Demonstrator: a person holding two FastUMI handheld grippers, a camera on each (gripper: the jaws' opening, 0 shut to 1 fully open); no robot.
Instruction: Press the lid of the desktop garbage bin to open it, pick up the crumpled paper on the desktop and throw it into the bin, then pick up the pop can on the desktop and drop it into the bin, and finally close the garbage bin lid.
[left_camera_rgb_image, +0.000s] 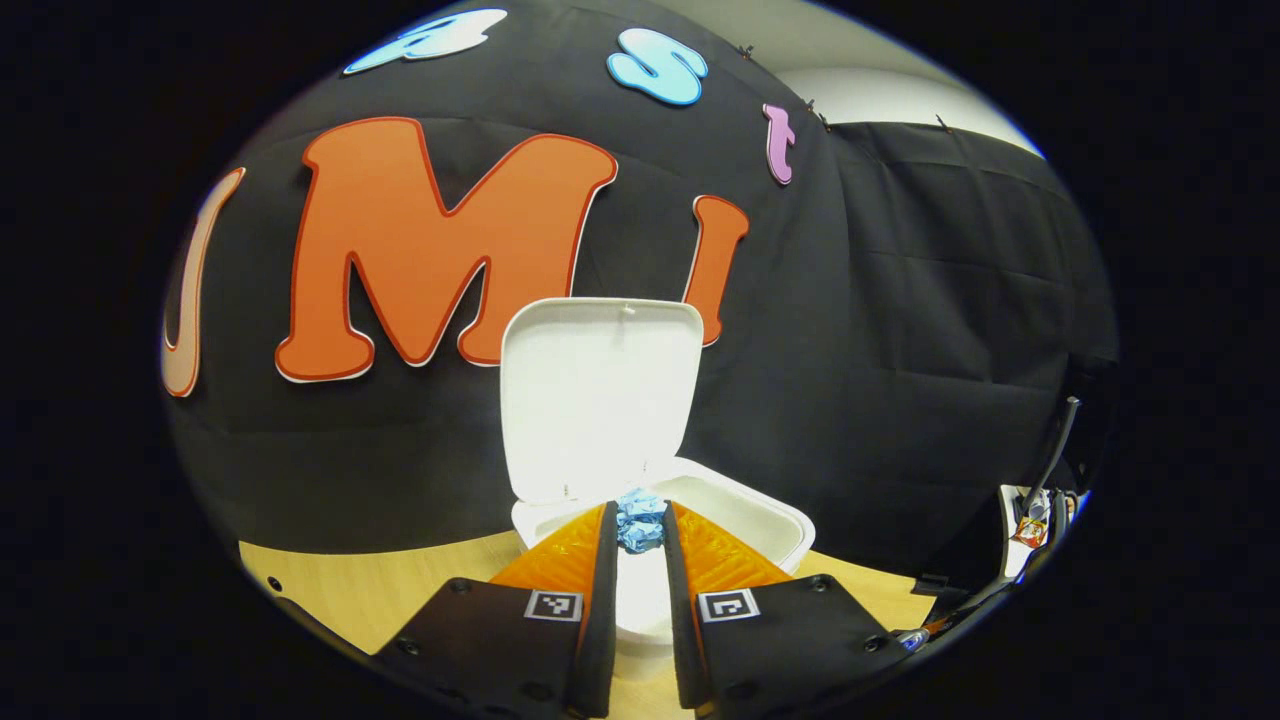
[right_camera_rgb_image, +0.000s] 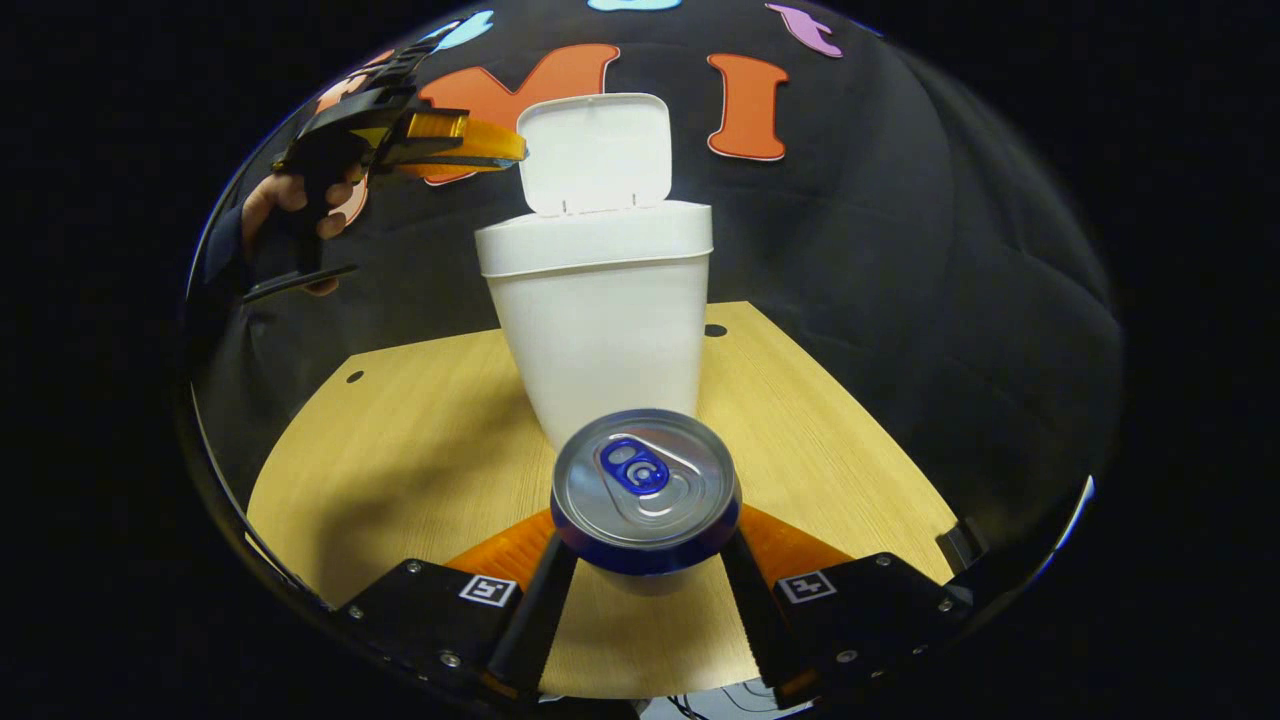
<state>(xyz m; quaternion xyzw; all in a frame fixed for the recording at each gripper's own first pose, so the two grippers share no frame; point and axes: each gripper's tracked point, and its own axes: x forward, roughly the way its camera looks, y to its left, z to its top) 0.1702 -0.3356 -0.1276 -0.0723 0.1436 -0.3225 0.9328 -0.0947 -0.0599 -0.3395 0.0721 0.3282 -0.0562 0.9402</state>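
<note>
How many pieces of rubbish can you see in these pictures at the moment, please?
2. The crumpled paper sits pinched between the left gripper fingers above the open bin. The pop can stands between the right gripper fingers. The bin's inside is mostly hidden.

Crumpled paper (left_camera_rgb_image: 640, 522): lower part masked by left gripper (left_camera_rgb_image: 638, 545) fingers. Bin (left_camera_rgb_image: 765, 520) body hidden below them; inside washed out. Right gripper view: pop can (right_camera_rgb_image: 645, 490) sides out of sight, only top visible; it covers bin (right_camera_rgb_image: 600, 320) base. Hand (right_camera_rgb_image: 290, 215) cut off at edge
</note>
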